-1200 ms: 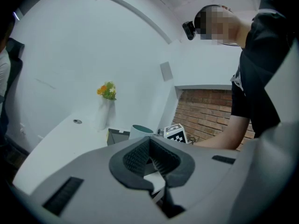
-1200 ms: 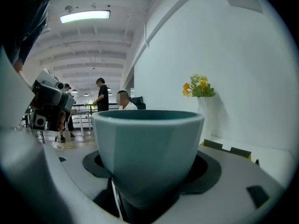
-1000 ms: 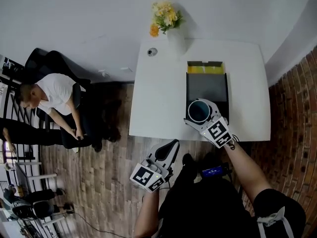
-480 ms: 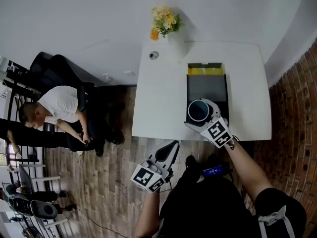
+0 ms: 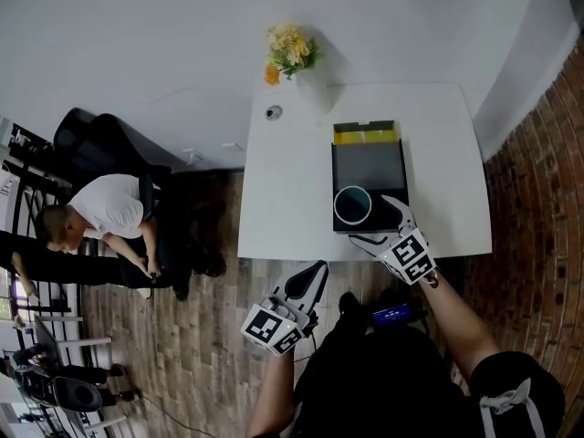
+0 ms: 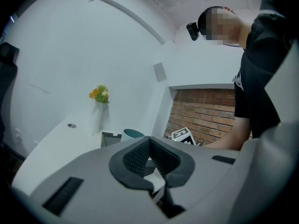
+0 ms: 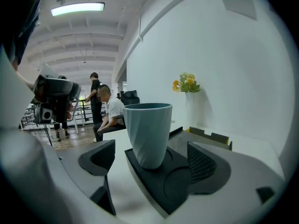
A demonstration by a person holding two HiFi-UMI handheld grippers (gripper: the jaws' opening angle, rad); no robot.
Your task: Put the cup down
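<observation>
Right claw [image 5: 379,224] [image 7: 152,160]: released. Its jaws have just been opening and stand wide apart. The cup [image 5: 352,205] [image 7: 147,129] is in the gap at the fingertips, but neither pad touches it and there is clear space on both sides. From the right gripper view the left pad [image 7: 100,155] is a bit nearer the cup wall than the right pad [image 7: 203,162].

Cup: grey-blue, upright, mouth up, nothing visible inside. It stands on the black tray [image 5: 370,167] [image 7: 159,181], at the tray corner closest to the right claw, in or at one of the round recesses. Another recess lies just right of it, under the right pad.

The tray runs straight ahead of the right claw on the white table [image 5: 292,181]. A yellow box [image 5: 365,133] sits at the tray's far end. The vase of flowers [image 5: 292,53] [image 7: 187,85] is further out, ahead and to the left near the wall.

Left claw [image 5: 315,270] [image 6: 149,143]: clenched, pads meeting, nothing between them. It hangs off the table's near edge over the wood floor [image 5: 201,336], well apart from the cup, which shows ahead of its tips and slightly left [image 6: 132,134].

A seated person [image 5: 105,208] is far off to the left of both claws, on the floor side.
</observation>
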